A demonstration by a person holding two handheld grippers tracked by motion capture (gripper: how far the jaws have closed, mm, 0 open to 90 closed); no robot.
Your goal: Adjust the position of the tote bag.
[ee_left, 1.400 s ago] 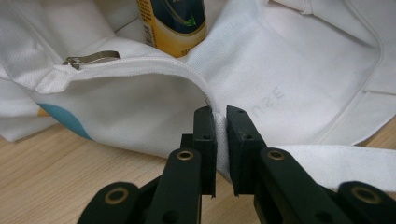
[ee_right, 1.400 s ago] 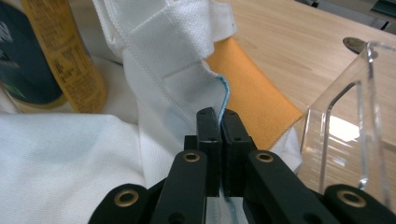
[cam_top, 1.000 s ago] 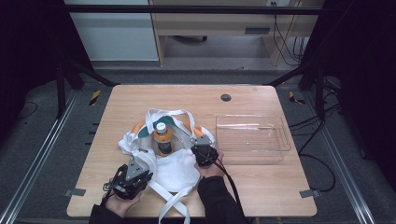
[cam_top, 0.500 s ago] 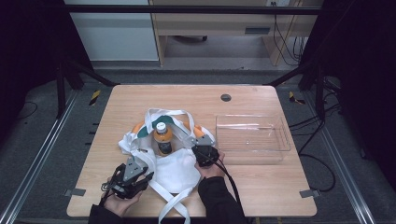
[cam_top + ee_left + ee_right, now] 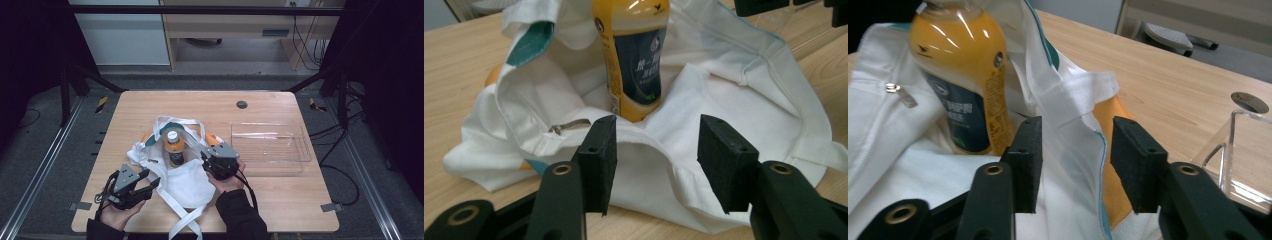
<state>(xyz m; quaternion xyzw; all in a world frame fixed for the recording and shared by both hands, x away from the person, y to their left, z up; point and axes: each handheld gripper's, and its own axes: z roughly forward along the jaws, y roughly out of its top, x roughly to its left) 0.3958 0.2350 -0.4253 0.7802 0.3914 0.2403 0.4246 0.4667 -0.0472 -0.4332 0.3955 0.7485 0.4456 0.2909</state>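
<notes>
While your left gripper point(image 5: 149, 186) hangs just left of the bottle point(image 5: 174, 148), its jaws have just been opening and stand half apart over the white bag point(image 5: 187, 182), gripping nothing. Right of the bottle, which stands upright inside the bag, your right gripper point(image 5: 206, 161) has just been opening too and is empty. You look to be regripping the rim; next, close on fabric only.

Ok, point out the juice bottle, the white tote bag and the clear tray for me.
juice bottle point(image 5: 175, 150), high view, on its dark label.
white tote bag point(image 5: 192, 182), high view, on the flat cloth panel near the table's front.
clear tray point(image 5: 295, 145), high view, on its right wall.
</notes>
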